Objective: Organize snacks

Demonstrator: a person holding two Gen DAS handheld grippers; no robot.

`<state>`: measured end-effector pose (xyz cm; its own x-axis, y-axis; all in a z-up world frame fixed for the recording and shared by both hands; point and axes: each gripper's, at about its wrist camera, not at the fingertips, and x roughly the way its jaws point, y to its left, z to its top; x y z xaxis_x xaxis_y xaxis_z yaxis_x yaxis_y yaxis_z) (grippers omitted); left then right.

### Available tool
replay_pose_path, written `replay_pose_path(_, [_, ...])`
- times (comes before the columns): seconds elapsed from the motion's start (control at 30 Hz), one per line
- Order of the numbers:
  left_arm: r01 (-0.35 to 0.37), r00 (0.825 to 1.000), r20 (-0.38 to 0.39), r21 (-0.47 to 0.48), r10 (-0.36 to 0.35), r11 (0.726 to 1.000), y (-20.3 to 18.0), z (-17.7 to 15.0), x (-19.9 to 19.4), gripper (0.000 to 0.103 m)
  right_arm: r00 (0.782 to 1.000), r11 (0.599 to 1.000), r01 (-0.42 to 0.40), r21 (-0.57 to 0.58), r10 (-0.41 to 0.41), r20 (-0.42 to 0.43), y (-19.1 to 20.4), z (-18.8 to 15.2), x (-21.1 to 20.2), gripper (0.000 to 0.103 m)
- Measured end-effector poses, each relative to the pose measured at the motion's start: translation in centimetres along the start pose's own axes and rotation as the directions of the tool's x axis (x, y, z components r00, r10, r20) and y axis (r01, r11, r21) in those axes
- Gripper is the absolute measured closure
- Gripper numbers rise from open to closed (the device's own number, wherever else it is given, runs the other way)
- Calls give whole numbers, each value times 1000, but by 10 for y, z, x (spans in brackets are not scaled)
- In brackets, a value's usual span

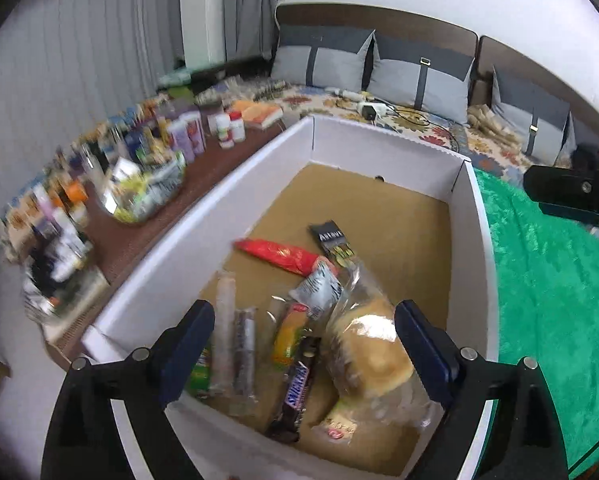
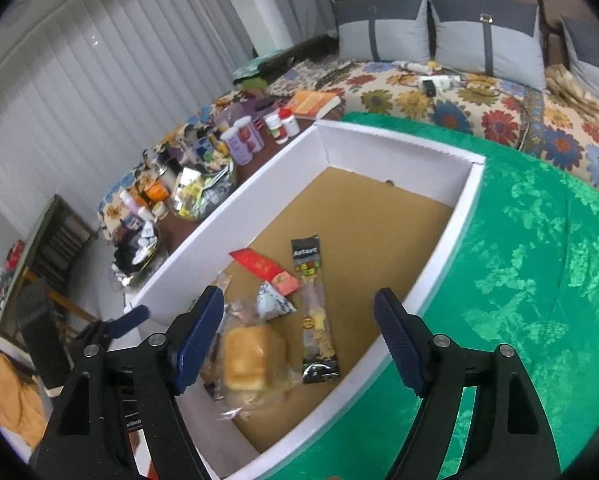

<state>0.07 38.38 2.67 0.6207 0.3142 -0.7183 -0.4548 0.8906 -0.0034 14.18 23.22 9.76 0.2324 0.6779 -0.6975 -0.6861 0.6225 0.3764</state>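
Both the left tool (image 1: 304, 334) and right tool (image 2: 299, 340) are hanging wide open and empty over the white box (image 1: 383, 148), so the next snack is best fetched without disturbing the wrapped bun (image 2: 251, 356).

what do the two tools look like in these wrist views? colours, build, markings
Both match: left tool and right tool have glossy black angular arms with triangular cut-outs, silver round pivot pins, and dark blue ribbed pads on the fingers. No cables, sleeves or readable markings show.
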Motion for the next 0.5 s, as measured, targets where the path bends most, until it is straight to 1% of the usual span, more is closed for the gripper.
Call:
replay_pose_path(0.03, [-14, 1000, 16, 11, 14, 1000, -2, 1, -7, 11, 1000, 1000, 8, -7, -8, 8, 1, -2, -3, 22])
replay_pose_path(0.1, [-41, 998, 38, -5, 41, 999, -6, 3, -22, 0, 1000, 1000, 22, -20, -22, 19, 4, -7, -8, 22])
replay_pose_path(0.13, [-58, 997, 46, -19, 59, 998, -6, 4, -26, 0, 999, 999, 27, -24, -27, 23, 5, -7, -7, 22])
replay_pose_path(0.17, [-65, 995, 72, -36, 68, 997, -7, 3, -33, 0, 999, 999, 31, -26, -30, 25, 7, -10, -8, 22])
replay_pose_path(0.2, [-58, 994, 93, -47, 62, 997, -7, 2, -39, 0, 999, 999, 32, -26, -31, 26, 7, -11, -9, 22])
replay_pose_path(0.23, [-55, 994, 89, -47, 59, 997, -7, 3, -40, 0, 999, 999, 37, -27, -37, 25, 8, -15, -11, 22])
replay_pose_path(0.27, [-65, 996, 65, -41, 68, 997, -8, 4, -39, 0, 999, 999, 43, -28, -43, 23, 9, -18, -11, 22])
replay_pose_path(0.33, [-98, 994, 50, -31, 100, 995, -10, 5, -38, 0, 998, 998, 57, -32, -56, 14, 11, -22, -13, 22])
replay_pose_path(0.4, [-144, 986, 75, -32, 146, 989, -10, 2, -42, 0, 998, 997, 69, -39, -69, 5, 14, -27, -14, 22])
replay_pose_path(0.5, [-153, 984, 81, -44, 156, 987, -7, 0, -45, 0, 996, 994, 91, -66, -91, -7, 20, -32, -15, 22])
